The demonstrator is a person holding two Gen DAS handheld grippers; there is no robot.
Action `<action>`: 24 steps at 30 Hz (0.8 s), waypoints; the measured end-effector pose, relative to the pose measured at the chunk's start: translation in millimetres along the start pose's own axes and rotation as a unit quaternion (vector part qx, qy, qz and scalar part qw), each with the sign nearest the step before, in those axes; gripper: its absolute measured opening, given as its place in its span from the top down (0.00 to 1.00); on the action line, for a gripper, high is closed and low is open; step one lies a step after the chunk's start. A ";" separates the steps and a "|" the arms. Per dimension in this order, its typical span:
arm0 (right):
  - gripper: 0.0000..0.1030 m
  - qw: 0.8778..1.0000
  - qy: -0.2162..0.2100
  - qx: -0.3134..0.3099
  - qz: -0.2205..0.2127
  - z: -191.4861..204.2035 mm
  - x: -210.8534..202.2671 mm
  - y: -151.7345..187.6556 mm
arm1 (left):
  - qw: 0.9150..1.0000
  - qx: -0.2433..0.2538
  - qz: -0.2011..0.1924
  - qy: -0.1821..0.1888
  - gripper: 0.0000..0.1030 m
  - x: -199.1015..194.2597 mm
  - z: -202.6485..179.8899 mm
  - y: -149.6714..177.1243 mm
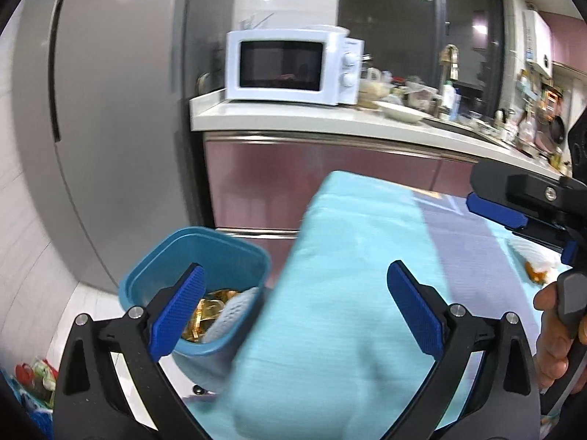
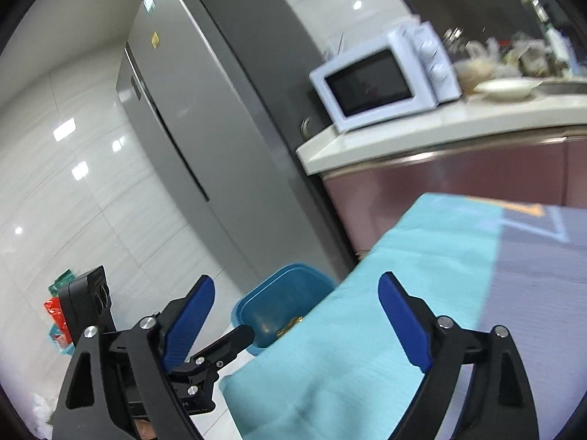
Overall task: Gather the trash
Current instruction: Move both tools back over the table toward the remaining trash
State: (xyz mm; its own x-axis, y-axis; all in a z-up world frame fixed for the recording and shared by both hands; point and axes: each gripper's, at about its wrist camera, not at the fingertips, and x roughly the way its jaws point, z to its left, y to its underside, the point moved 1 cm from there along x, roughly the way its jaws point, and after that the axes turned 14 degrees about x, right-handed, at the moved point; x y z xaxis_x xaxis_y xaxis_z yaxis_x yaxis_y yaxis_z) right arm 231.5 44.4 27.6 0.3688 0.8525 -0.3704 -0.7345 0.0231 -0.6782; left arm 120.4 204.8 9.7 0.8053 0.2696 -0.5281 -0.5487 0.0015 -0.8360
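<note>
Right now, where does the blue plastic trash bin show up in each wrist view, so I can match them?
Left wrist view: the blue plastic trash bin sits lower left, beside the turquoise-covered table's edge, gold wrappers inside.
Right wrist view: the bin is at lower centre, partly hidden by the same table edge.
Shared landmark: the white microwave on the counter.

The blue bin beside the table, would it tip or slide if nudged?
The bin looks like thin plastic, holding only a few wrappers, so probably light and apt to slide. Its top looks wider than its base, so a high push might tip it.
</note>
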 end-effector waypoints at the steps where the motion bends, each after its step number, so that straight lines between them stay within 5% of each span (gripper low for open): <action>1: 0.09 1.000 0.005 -0.004 -0.013 -0.7 -12.7 1.6 | 1.000 0.006 -0.005 0.006 0.06 -6.0 -10.4 -2.9; 15: 0.07 0.978 0.141 -0.040 -0.150 -33.8 -151.5 51.9 | 0.993 0.049 -0.062 0.086 0.05 -58.0 -125.6 -8.6; 24: 0.07 0.935 0.275 -0.072 -0.213 -54.6 -221.3 95.3 | 0.987 0.070 -0.077 0.121 0.05 -65.7 -186.1 2.7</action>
State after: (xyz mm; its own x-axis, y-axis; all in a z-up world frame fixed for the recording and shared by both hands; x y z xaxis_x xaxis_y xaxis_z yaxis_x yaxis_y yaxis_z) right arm 110.9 -170.6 10.3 0.8764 0.3839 -0.2909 -0.3847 0.1945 -0.9023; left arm 107.8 7.9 14.4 0.9023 0.0184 -0.4306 -0.4277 0.1619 -0.8893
